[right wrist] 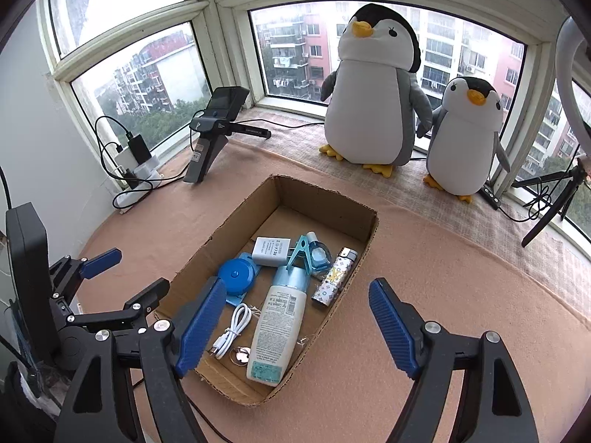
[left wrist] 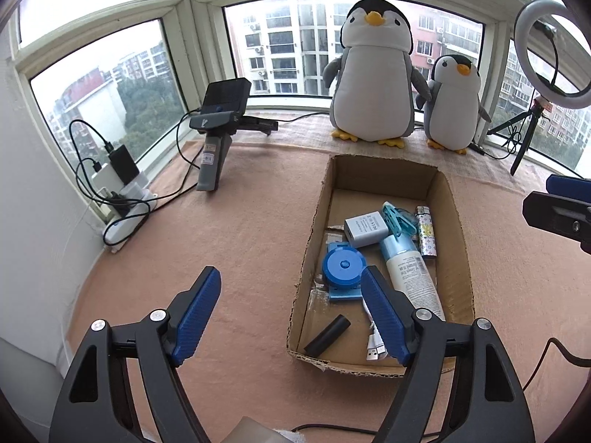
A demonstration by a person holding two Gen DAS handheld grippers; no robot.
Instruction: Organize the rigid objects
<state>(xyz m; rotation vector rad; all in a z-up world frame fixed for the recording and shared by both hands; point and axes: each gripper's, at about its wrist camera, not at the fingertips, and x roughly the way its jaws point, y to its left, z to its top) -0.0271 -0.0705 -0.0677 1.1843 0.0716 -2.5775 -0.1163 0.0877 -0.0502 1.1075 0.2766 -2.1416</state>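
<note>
With both the left gripper and the right gripper spread wide and empty above the open brown cardboard box holding the small rigid items, sorting seems finished or paused, so any next move means choosing a target first.
</note>
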